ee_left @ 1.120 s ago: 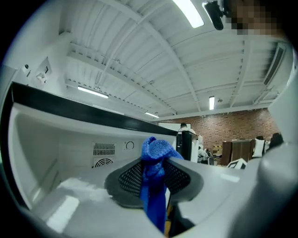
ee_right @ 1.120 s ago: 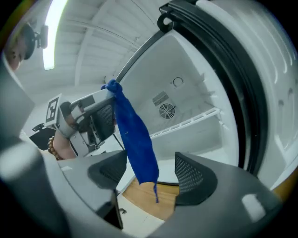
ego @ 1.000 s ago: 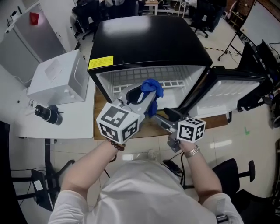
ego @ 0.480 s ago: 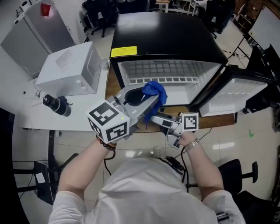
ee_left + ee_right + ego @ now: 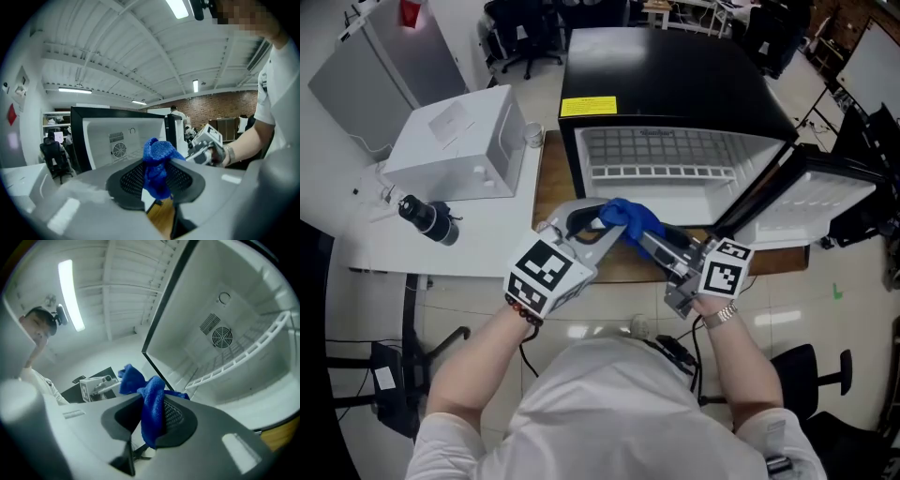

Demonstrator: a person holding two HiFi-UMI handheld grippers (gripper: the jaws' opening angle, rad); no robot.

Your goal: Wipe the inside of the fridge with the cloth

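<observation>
- The right gripper [image 5: 645,240] has come up from lower right and clamped its jaws on the cloth [image 5: 629,214].
- The left gripper [image 5: 613,231], its jaws just eased slightly wider, pinches the same cloth.
- The cloth bunches between both gripper tips, in front of the open fridge [image 5: 675,84].

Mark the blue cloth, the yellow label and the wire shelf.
blue cloth [image 5: 628,216], head view, on its bunched middle.
yellow label [image 5: 588,106], head view, on the sticker's centre.
wire shelf [image 5: 661,148], head view, on the grid's middle.

Bright ceiling lights [image 5: 180,7], fisheye-warped edges
</observation>
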